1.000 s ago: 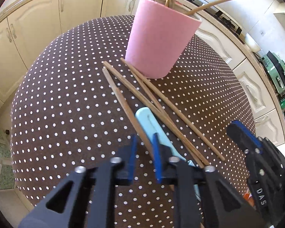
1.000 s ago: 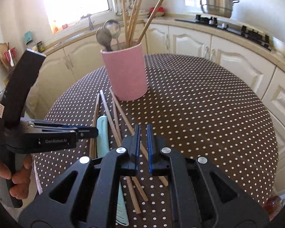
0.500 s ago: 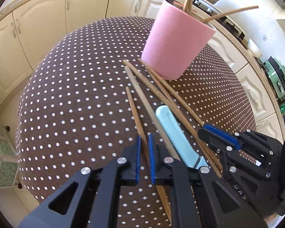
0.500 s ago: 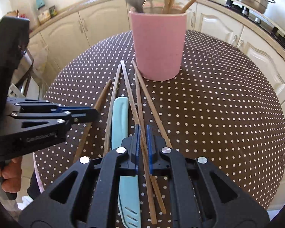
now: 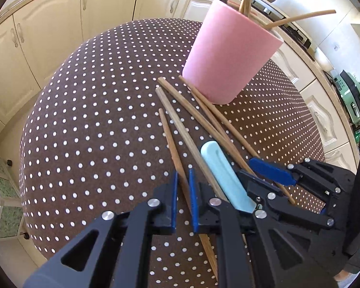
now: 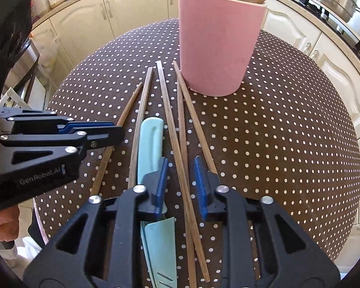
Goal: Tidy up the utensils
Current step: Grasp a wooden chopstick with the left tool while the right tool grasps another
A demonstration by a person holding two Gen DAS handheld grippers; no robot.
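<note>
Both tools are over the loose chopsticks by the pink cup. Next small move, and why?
Probably close the right tool: its jaws are open and straddle two crossing chopsticks lying on the table. The left tool, open, brackets a single chopstick, so it could close likewise. Both loads then go in the pink cup.

Five loose wooden chopsticks on the bench – one pale blue knife, one pink utensil cup – two tongs.

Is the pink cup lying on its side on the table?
No, the pink cup stands upright on the dotted table, holding utensils.
</note>
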